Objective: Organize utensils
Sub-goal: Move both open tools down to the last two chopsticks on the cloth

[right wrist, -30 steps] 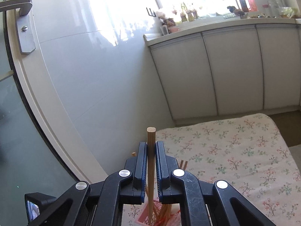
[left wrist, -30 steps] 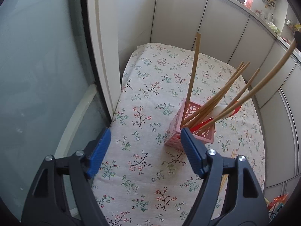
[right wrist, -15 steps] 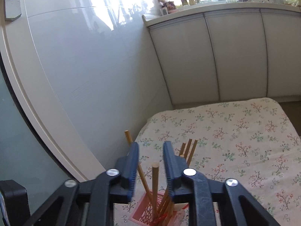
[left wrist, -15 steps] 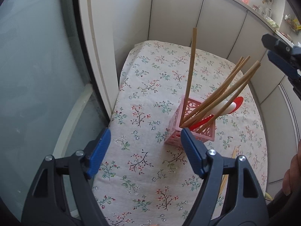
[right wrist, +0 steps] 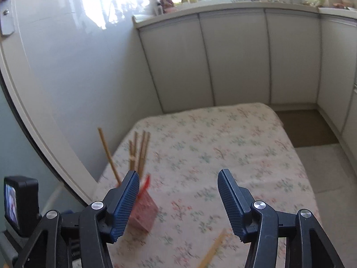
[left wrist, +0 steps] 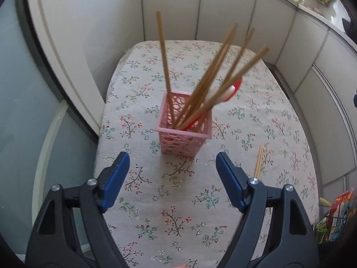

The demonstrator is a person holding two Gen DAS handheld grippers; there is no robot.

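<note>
A pink lattice basket point(left wrist: 186, 139) stands on the floral tablecloth point(left wrist: 178, 201) and holds several wooden chopsticks point(left wrist: 212, 78) and a red and white spoon point(left wrist: 232, 89). My left gripper point(left wrist: 171, 174) is open and empty, just in front of the basket. A loose pair of chopsticks point(left wrist: 258, 163) lies on the cloth to its right. In the right wrist view the basket point(right wrist: 142, 212) sits behind my left finger, with chopsticks point(right wrist: 138, 154) sticking up. My right gripper point(right wrist: 178, 194) is open and empty above the cloth. The loose chopsticks point(right wrist: 214, 250) lie below it.
White cabinet doors point(right wrist: 234, 55) line the far side and right of the table. A glass door with a white frame point(left wrist: 55, 55) runs along the left edge. A rack with packets point(left wrist: 334, 218) stands at the lower right. The left gripper's camera point(right wrist: 17, 205) shows at the lower left.
My right gripper let go of the chopstick into the basket, opened wide and pulled back to the right. The left gripper swung to face the basket squarely.
</note>
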